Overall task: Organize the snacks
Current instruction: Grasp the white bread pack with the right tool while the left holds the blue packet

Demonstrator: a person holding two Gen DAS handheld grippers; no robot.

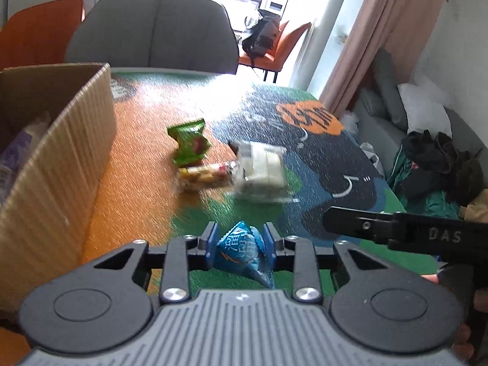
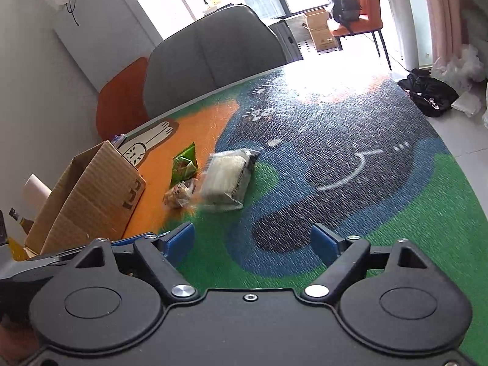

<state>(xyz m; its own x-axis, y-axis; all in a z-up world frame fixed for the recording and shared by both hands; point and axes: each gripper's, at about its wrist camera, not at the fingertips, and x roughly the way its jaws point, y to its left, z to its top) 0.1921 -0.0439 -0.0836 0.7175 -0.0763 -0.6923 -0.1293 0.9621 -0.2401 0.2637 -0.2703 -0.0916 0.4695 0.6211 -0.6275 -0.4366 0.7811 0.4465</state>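
My left gripper (image 1: 241, 241) is shut on a blue snack packet (image 1: 242, 251) and holds it above the table's near part. Ahead on the patterned table mat (image 1: 146, 140) lie a green snack packet (image 1: 190, 143), a clear packet of nuts (image 1: 204, 177) and a white wrapped pack (image 1: 262, 167). An open cardboard box (image 1: 58, 164) stands at the left. My right gripper (image 2: 253, 242) is open and empty above the mat; the green packet (image 2: 184, 166), nut packet (image 2: 180, 196), white pack (image 2: 227, 178) and box (image 2: 88, 198) lie ahead and to its left.
A grey chair (image 1: 152, 30) and an orange chair (image 1: 39, 33) stand behind the table. The right gripper's black body (image 1: 411, 235) reaches in at the right of the left wrist view. A sofa with clothes (image 1: 427, 152) sits to the right of the table.
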